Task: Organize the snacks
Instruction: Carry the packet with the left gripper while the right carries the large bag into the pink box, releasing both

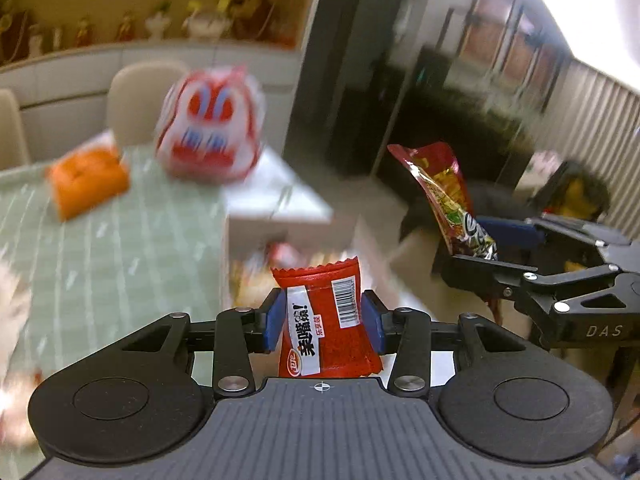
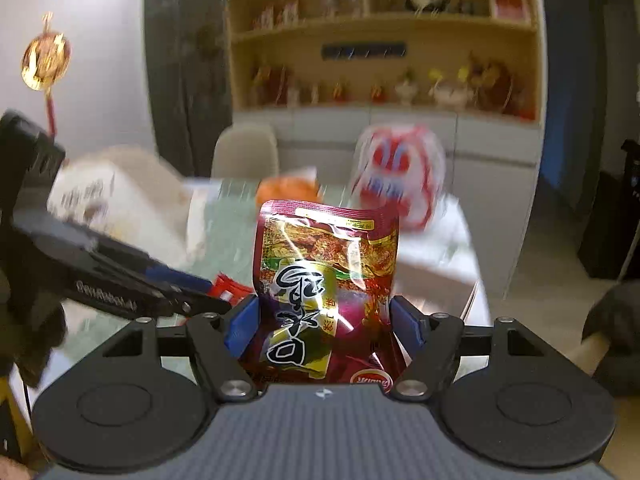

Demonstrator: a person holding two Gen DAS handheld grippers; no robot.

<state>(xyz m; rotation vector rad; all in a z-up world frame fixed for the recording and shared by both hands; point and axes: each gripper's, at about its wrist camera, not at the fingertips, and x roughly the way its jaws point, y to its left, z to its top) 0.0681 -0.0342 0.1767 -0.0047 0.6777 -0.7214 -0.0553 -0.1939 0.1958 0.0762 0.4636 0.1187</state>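
Observation:
My left gripper [image 1: 325, 322] is shut on a small red snack packet [image 1: 326, 320] with a white label and barcode, held upright above the table. My right gripper [image 2: 322, 322] is shut on a dark red foil snack pouch [image 2: 326, 280] with gold and green print. In the left wrist view that same pouch [image 1: 448, 196] stands up from the right gripper [image 1: 476, 258] at the right. In the right wrist view the left gripper [image 2: 224, 298] reaches in from the left with the red packet [image 2: 228, 286] at its tips. Both packets hang clear of the table.
A table with a pale green checked cloth [image 1: 112, 248] holds an orange packet [image 1: 86, 182], a red and white lion-head toy [image 1: 210, 132] and a white storage box [image 1: 280, 200] with snacks inside. A white bag [image 2: 120, 208] lies at the left. Chairs and shelves stand behind.

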